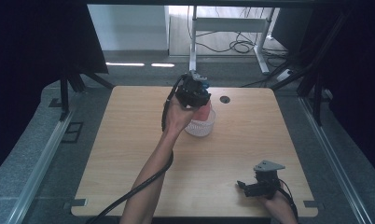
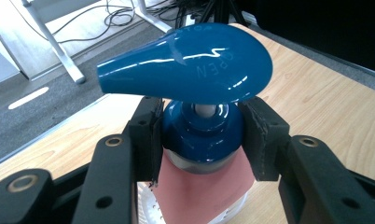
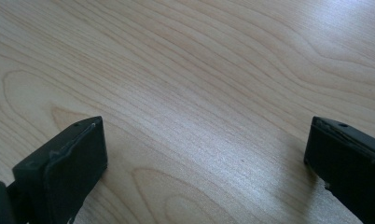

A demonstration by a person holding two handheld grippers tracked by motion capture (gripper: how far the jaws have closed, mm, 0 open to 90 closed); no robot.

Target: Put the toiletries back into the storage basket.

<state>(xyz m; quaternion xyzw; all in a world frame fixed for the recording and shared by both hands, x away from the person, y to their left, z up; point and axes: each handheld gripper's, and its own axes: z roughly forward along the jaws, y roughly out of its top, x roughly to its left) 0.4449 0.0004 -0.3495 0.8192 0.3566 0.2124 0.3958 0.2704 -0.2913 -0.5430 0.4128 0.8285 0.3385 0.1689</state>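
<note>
Left tongs [image 2: 202, 135] clamp glossy blue pump collar [image 2: 199, 133], pink bottle [image 2: 199, 193]; right tongs [image 3: 206, 154] wide open over woodgrain table [image 3: 199, 70].

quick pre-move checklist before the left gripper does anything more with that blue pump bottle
1. Left gripper clamped on the pump bottle's blue collar, a jaw on each side: ok.
2. Grip centred under the blue pump head, nozzle free of the jaws: ok.
3. Pink bottle body over the white mesh basket: ok; whether it rests on the basket floor: cannot tell.
4. Basket well inside the table edges: ok.
5. Right gripper open, near the table's front right corner, far from the bottle: ok.
6. Left gripper's cable away from the basket: ok.
</note>
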